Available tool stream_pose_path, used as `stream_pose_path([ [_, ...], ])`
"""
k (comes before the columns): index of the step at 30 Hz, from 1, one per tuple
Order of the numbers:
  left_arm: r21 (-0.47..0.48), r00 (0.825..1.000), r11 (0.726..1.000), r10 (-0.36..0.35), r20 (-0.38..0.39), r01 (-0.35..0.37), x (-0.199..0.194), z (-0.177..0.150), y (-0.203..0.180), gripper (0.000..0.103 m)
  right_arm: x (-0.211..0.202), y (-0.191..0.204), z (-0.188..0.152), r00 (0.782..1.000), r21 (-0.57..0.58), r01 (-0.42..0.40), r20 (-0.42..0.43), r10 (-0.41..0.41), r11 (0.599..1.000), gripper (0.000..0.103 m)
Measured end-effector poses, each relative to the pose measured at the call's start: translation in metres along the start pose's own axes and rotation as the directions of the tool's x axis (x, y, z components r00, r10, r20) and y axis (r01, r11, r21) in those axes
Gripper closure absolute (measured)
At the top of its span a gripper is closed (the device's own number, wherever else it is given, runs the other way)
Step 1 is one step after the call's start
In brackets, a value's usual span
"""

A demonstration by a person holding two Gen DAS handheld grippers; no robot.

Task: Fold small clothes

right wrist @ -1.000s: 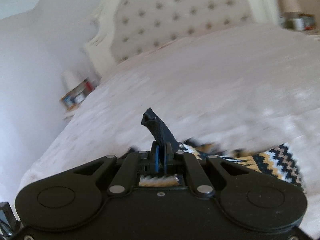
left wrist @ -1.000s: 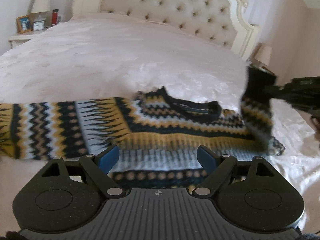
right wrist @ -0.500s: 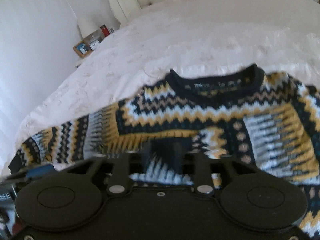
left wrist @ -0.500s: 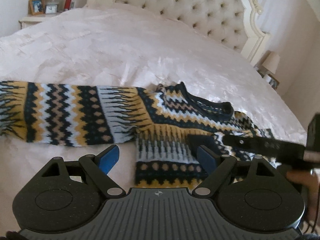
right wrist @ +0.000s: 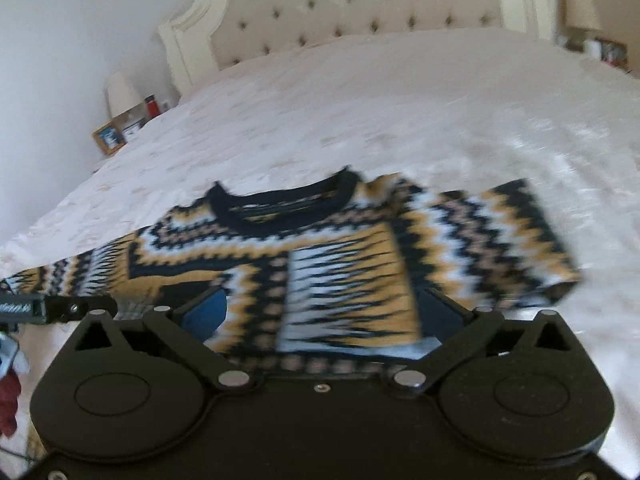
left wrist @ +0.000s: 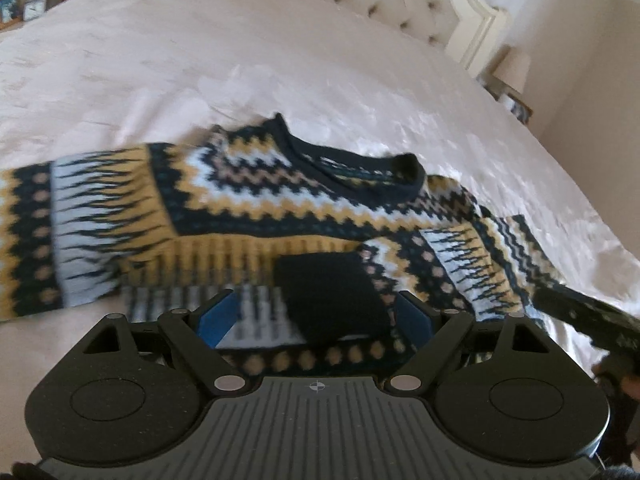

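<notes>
A knitted sweater (left wrist: pixel 280 208) in navy, yellow and white zigzags lies flat on the bed, neck toward the headboard. Its right sleeve (right wrist: pixel 348 288) is folded across the chest, and the dark cuff (left wrist: pixel 332 292) rests on the lower body. My left gripper (left wrist: pixel 316 312) hovers open just over the cuff and hem without touching them. My right gripper (right wrist: pixel 322 308) has its jaws opening wide. The folded sleeve lies below and between them, and the pads do not press on it. One of its fingers (left wrist: pixel 568 312) shows at the right edge of the left wrist view.
The pale bedspread (left wrist: pixel 280 60) stretches up to a tufted headboard (right wrist: pixel 360 4). A nightstand with a lamp (right wrist: pixel 124 92), a photo frame (right wrist: pixel 108 136) and a red bottle (right wrist: pixel 151 106) stands on one side. Another lamp (left wrist: pixel 514 66) stands on the other.
The right gripper, shut on the dark cuff a second ago, carried the sleeve across the sweater's body, came down and opened. The left gripper moved lower and closer to the sweater.
</notes>
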State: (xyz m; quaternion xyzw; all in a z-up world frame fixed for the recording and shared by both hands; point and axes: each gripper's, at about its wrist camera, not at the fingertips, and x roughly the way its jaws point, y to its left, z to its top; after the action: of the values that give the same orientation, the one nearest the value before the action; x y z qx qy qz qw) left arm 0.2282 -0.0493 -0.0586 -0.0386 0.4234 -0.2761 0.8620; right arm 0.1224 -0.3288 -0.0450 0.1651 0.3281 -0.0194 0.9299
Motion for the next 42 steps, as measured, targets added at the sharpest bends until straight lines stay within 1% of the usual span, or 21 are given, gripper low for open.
stream_pose_path([
  [3, 0.007, 1.0, 1.0, -0.012, -0.026, 0.013, 0.017, 0.004, -0.006, 0.019, -0.008, -0.015, -0.006, 1.0, 0.004, 0.009, 0.013, -0.009, 1.0, 0.0],
  [6, 0.011, 0.998, 1.0, -0.008, -0.064, 0.009, 0.033, 0.006, -0.01, 0.02, -0.011, -0.027, -0.013, 1.0, 0.027, 0.005, 0.015, -0.005, 1.0, 0.0],
  [8, 0.001, 0.996, 1.0, -0.005, -0.089, 0.005, 0.042, 0.006, -0.01, 0.024, -0.012, -0.034, -0.017, 1.0, 0.053, -0.005, 0.014, 0.004, 0.999, 0.0],
  [9, -0.003, 0.995, 1.0, -0.001, -0.097, 0.001, 0.044, 0.007, -0.01, 0.03, -0.012, -0.037, -0.019, 1.0, 0.063, -0.009, 0.012, 0.008, 0.998, 0.0],
  [11, 0.001, 0.994, 1.0, 0.029, -0.109, -0.029, 0.048, 0.009, -0.012, 0.036, -0.012, -0.042, -0.023, 1.0, 0.083, -0.013, 0.011, 0.012, 0.996, 0.0],
  [13, 0.014, 0.993, 0.998, 0.056, -0.108, -0.055, 0.049, 0.011, -0.015, 0.049, -0.011, -0.044, -0.027, 1.0, 0.091, -0.013, 0.011, 0.012, 0.996, 0.0],
  [14, 0.022, 0.992, 0.998, 0.067, -0.107, -0.065, 0.049, 0.012, -0.016, 0.054, -0.01, -0.044, -0.028, 1.0, 0.093, -0.011, 0.009, 0.01, 0.996, 0.0],
  [16, 0.03, 0.991, 0.995, 0.102, -0.09, -0.1, 0.047, 0.013, -0.017, 0.078, -0.009, -0.044, -0.031, 1.0, 0.101, -0.008, 0.007, 0.007, 0.995, 0.0],
  [18, 0.026, 0.991, 0.994, 0.112, -0.075, -0.111, 0.044, 0.015, -0.016, 0.086, -0.01, -0.046, -0.035, 1.0, 0.112, -0.007, 0.014, 0.006, 0.994, 0.0],
  [20, 0.013, 0.993, 0.994, 0.105, -0.051, -0.105, 0.04, 0.016, -0.015, 0.098, -0.011, -0.046, -0.037, 1.0, 0.119, -0.007, 0.014, 0.005, 0.993, 0.0],
  [21, 0.014, 0.993, 0.994, 0.112, -0.034, -0.112, 0.037, 0.017, -0.016, 0.099, -0.011, -0.045, -0.038, 1.0, 0.122, -0.008, 0.015, 0.006, 0.992, 0.0],
  [23, 0.023, 0.993, 0.993, 0.114, 0.007, -0.114, 0.028, 0.02, -0.02, 0.099, -0.011, -0.045, -0.039, 1.0, 0.125, -0.014, 0.016, 0.012, 0.992, 0.0],
  [27, 0.084, 0.992, 0.992, 0.083, 0.1, -0.092, -0.004, 0.036, -0.035, 0.099, -0.014, -0.046, -0.038, 1.0, 0.123, -0.022, 0.022, 0.019, 0.992, 0.0],
  [30, 0.133, 0.984, 0.989, 0.047, 0.169, -0.071, -0.033, 0.052, -0.04, 0.099, -0.019, -0.048, -0.035, 0.999, 0.114, -0.024, 0.033, 0.02, 0.993, 0.0],
  [32, 0.139, 0.976, 0.987, 0.053, 0.209, -0.083, -0.05, 0.062, -0.036, 0.099, -0.022, -0.052, -0.032, 0.999, 0.104, -0.021, 0.037, 0.017, 0.994, 0.0],
  [34, 0.14, 0.969, 0.984, 0.077, 0.234, -0.112, -0.06, 0.068, -0.027, 0.099, -0.024, -0.055, -0.027, 0.999, 0.099, -0.019, 0.037, 0.015, 0.995, 0.0],
  [37, 0.13, 0.96, 0.976, 0.139, 0.244, -0.174, -0.062, 0.071, -0.008, 0.099, -0.025, -0.064, -0.018, 0.999, 0.116, -0.016, 0.046, 0.01, 0.993, 0.0],
  [39, 0.099, 0.961, 0.976, 0.167, 0.22, -0.192, -0.056, 0.071, 0.008, 0.099, -0.024, -0.069, -0.013, 0.999, 0.134, -0.013, 0.049, 0.007, 0.991, 0.0],
  [42, 0.059, 0.967, 0.977, 0.194, 0.162, -0.206, -0.039, 0.066, 0.027, 0.099, -0.017, -0.078, -0.003, 0.999, 0.154, -0.013, 0.046, 0.006, 0.988, 0.0],
])
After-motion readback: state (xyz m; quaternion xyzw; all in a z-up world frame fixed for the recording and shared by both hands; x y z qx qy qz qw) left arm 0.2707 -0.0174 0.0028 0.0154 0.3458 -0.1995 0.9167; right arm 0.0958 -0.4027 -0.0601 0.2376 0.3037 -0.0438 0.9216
